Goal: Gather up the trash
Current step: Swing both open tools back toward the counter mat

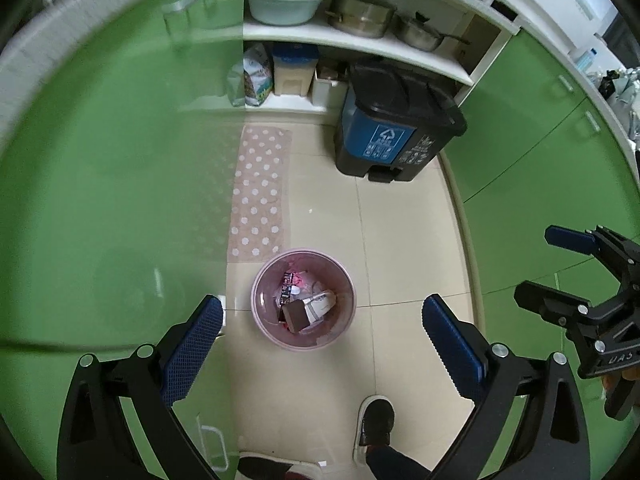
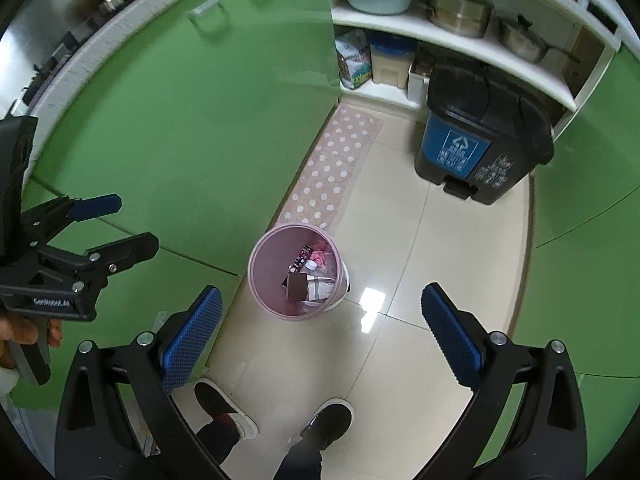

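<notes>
The pink wastebasket [image 1: 303,298] stands on the tiled floor [image 1: 404,240], at the near end of the polka-dot mat [image 1: 260,192] and just beside the green cabinet front [image 1: 120,200]. It holds the trash [image 1: 306,306]: a dark box, a white bottle, wrappers and pink scraps. No loose litter shows on the visible floor, so collection into the basket appears done. Judged from this, the remaining work is to lift the basket and empty it, probably into the black-and-blue pedal bin [image 1: 394,124], which stands well apart under the shelf [image 1: 360,40] with its lid closed.

The left gripper [image 1: 322,320] hangs above the basket, jaws spread wide and empty; the basket lies between the fingertips, far below. The right gripper [image 2: 322,312] is likewise wide and empty, with the basket below and slightly left of centre. Neither touches it.
</notes>
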A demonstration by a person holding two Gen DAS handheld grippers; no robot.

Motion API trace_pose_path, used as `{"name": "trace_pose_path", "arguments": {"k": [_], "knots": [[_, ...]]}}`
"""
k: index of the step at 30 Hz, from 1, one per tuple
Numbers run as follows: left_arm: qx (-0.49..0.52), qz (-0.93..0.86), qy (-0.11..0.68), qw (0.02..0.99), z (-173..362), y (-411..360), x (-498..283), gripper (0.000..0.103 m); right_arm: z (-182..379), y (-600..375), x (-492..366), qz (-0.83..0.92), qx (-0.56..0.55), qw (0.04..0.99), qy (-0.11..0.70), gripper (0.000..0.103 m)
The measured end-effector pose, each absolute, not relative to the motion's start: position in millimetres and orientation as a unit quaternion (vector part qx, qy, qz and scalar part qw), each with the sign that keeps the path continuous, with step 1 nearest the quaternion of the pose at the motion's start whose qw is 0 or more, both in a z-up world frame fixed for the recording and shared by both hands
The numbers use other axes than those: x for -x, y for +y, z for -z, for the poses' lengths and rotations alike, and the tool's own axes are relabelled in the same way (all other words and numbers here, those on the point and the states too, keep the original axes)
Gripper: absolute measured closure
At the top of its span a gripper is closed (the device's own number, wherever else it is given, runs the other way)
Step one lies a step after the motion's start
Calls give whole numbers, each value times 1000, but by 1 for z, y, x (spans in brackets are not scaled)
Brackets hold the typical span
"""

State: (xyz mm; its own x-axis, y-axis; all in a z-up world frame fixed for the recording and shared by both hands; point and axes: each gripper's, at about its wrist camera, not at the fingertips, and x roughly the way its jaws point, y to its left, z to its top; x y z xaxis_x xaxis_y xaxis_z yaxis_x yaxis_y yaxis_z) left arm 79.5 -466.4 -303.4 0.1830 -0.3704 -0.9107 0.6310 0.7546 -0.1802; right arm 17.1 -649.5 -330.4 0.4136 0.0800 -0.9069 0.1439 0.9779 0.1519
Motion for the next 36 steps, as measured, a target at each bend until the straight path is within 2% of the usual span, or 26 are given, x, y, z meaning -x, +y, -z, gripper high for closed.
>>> {"name": "trace_pose_path", "arguments": {"k": [11,16,27,36], "knots": [[-96,294,497,811,147,-379,-37,7,168,-590,26,-5,-53,867,496,3],[-79,256,475,838,94,-326,-28,7,107,-542,34,-46,-24,883,467,3],[-39,161,435,885,24,-175,-14,7,36,-405,17,-158,28,895,417,3],[-18,90,427,900,8,-76,-4,7,14,-298,-7,-241,67,882,398,3]]}}
